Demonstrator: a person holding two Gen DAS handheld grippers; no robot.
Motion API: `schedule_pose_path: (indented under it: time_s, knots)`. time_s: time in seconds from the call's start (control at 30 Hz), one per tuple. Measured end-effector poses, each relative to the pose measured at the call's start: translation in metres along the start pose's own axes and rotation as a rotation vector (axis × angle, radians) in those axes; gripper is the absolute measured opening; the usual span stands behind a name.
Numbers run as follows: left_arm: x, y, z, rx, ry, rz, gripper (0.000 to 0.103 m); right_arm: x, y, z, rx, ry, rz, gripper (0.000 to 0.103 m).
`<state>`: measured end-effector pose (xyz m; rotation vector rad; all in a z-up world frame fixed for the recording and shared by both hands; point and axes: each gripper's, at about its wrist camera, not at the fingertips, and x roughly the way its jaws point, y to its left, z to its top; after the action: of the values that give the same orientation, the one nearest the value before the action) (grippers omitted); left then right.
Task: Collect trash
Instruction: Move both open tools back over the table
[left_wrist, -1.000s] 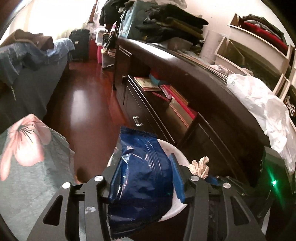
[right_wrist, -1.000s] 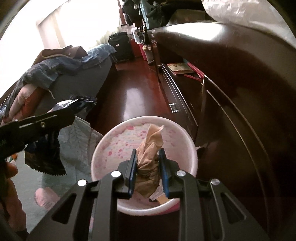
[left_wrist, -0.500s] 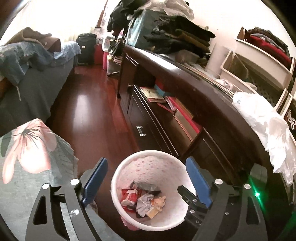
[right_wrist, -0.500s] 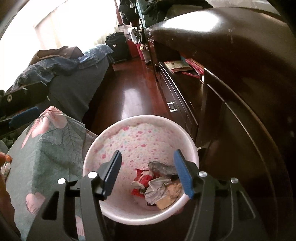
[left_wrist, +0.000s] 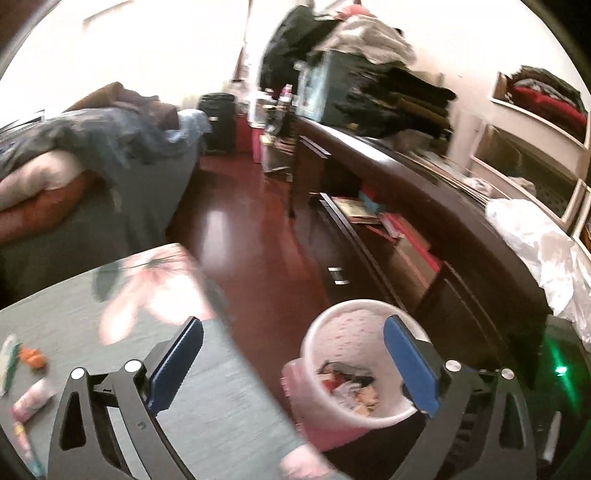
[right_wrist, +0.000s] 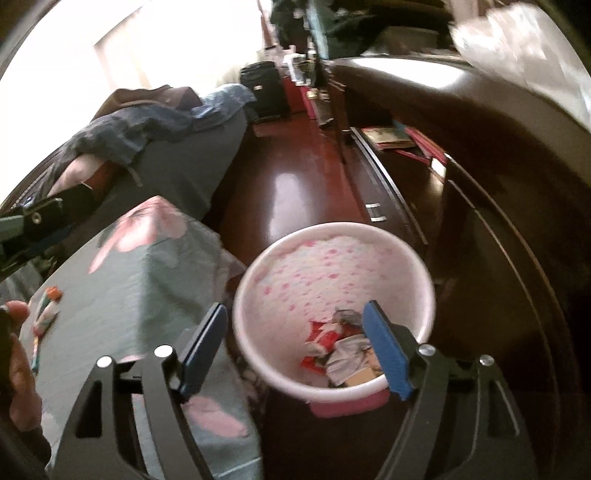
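Observation:
A white, pink-dotted waste bin stands on the dark floor beside the table; it also shows in the left wrist view. Crumpled wrappers and paper lie in its bottom, also seen in the left wrist view. My right gripper is open and empty over the bin's near-left rim. My left gripper is open and empty, between the table edge and the bin. Small bits of trash lie on the table at the left, also in the right wrist view.
The table has a grey-green floral cloth. A long dark dresser with open shelves of books runs along the right. A bed with bedding stands at the left. A white plastic bag lies on the dresser top.
Both grippers opened and dropped the blue packet and the tan paper into the bin. Both have since drawn back and swung left toward the table.

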<state>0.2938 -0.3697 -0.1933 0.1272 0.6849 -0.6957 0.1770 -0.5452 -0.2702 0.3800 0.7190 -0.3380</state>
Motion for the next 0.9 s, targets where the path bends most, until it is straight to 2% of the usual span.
schedule_pose_path:
  time_s: [0.3,0.47,0.6,0.73,0.83,0.9]
  knots:
    - [-0.05,0.094,-0.033,-0.163,0.028,0.205,0.099,-0.028,0.08,-0.011,-0.143,0.005,0.099,0.087]
    - [-0.065,0.147,-0.058,-0.214,0.063,0.337,0.099,-0.032,0.123,-0.02,-0.22,0.023,0.148,0.087]
    - [-0.06,0.181,-0.068,-0.231,0.121,0.375,0.099,-0.032,0.151,-0.026,-0.265,0.033,0.172,0.087]
    - [-0.049,0.211,-0.072,-0.302,0.145,0.398,0.099,-0.028,0.17,-0.028,-0.294,0.04,0.186,0.087]
    - [-0.034,0.223,-0.071,-0.379,0.16,0.371,0.099,-0.024,0.181,-0.03,-0.307,0.047,0.199,0.087]
    - [-0.025,0.223,-0.067,-0.375,0.166,0.403,0.099,-0.021,0.188,-0.029,-0.314,0.05,0.208,0.087]
